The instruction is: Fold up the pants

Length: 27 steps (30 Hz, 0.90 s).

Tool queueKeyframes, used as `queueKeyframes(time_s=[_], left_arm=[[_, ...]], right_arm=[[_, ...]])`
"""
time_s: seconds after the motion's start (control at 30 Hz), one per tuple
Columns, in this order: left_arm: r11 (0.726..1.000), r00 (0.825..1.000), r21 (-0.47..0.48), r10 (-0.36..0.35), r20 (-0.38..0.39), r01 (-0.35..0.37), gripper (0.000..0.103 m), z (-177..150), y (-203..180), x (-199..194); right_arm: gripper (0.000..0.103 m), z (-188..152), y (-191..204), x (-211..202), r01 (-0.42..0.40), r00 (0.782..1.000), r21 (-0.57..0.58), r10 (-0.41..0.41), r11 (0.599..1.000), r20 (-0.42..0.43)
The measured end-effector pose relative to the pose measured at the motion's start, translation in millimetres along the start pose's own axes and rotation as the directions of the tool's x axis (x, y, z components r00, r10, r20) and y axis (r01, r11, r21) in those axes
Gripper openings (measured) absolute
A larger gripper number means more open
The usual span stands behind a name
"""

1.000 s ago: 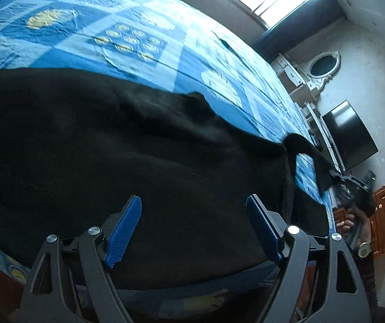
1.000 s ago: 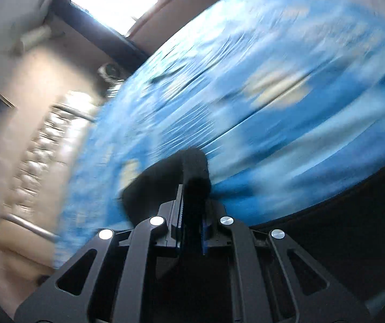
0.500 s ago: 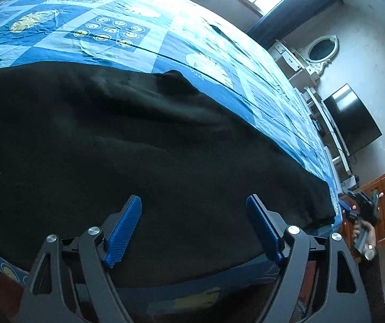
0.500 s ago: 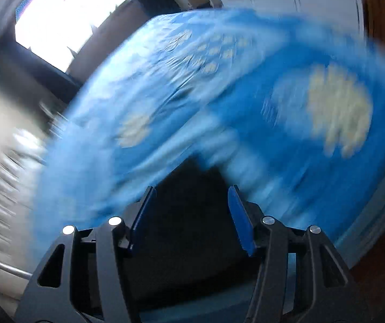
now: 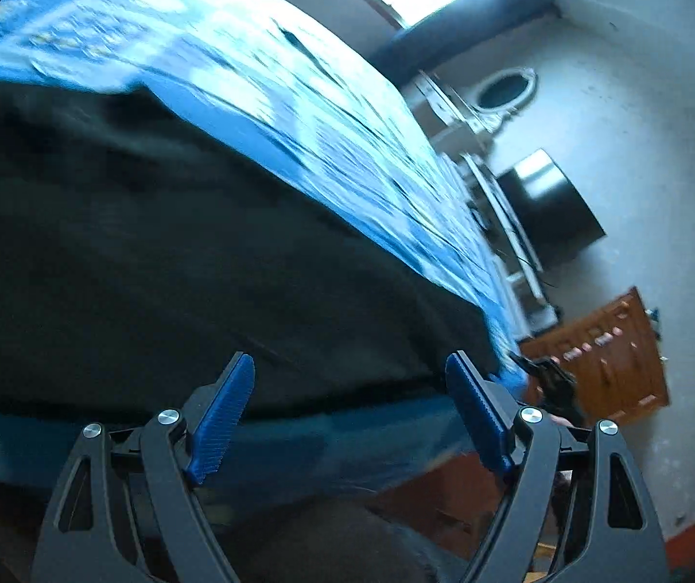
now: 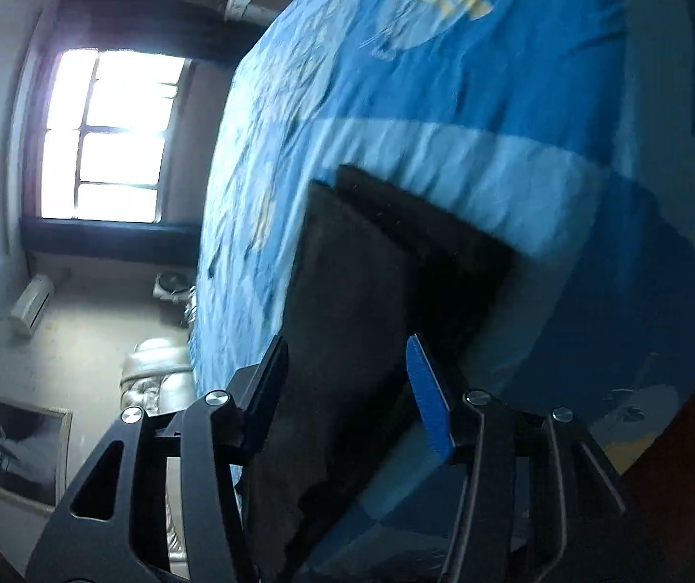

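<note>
So far one fold looks done: the black pants (image 5: 162,243) lie doubled on the bed (image 5: 260,97) ahead of both jaws. My left gripper (image 5: 349,413) gapes wide, empty; my right gripper (image 6: 347,388), half open and just narrowing slightly, grips nothing. Further folds remain.

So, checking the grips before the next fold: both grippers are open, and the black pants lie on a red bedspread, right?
Not quite: the bedspread is blue, as the right wrist view shows. The black pants lie on it, and the left gripper and right gripper are open.
</note>
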<state>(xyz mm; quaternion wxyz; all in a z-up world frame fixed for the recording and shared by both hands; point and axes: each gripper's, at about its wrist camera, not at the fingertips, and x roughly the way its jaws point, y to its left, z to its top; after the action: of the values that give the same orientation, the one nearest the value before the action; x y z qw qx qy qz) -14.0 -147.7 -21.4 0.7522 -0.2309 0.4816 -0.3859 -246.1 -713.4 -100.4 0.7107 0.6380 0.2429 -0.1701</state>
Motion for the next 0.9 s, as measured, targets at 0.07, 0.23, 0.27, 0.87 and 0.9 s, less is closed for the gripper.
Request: queueKeyframes(time_s=[0.07, 0.23, 0.27, 0.87, 0.9], left_arm=[[1.000, 0.999, -0.012, -0.015, -0.030, 0.015, 0.080, -7.7, -4.8, 15.0], [0.997, 0.994, -0.075, -0.037, -0.099, 0.030, 0.080, -21.8, -7.9, 45.0], [0.996, 0.994, -0.078, -0.037, -0.106, 0.029, 0.080, -25.1, -9.2, 50.5], [0.995, 0.992, -0.097, -0.025, -0.128, 0.012, 0.080, -35.5, -14.7, 65.8], [0.995, 0.991, -0.098, -0.019, -0.130, 0.007, 0.080, -36.1, -13.8, 65.6]], right_arm=[[0.051, 4.9, -4.8, -2.2, -0.008, 1.000, 0.016, 0.008, 1.000, 0.013], [0.045, 12.0, -5.6, 11.8, -0.006, 1.000, -0.010, 0.007, 1.000, 0.031], [0.033, 11.5, -6.0, 11.6, 0.003, 1.000, -0.017, -0.002, 1.000, 0.029], [0.005, 18.5, -18.1, -20.3, 0.005, 0.999, -0.123, 0.001, 0.992, 0.044], [0.005, 18.8, -23.8, -20.8, 0.001, 0.999, -0.104, 0.003, 0.995, 0.040]])
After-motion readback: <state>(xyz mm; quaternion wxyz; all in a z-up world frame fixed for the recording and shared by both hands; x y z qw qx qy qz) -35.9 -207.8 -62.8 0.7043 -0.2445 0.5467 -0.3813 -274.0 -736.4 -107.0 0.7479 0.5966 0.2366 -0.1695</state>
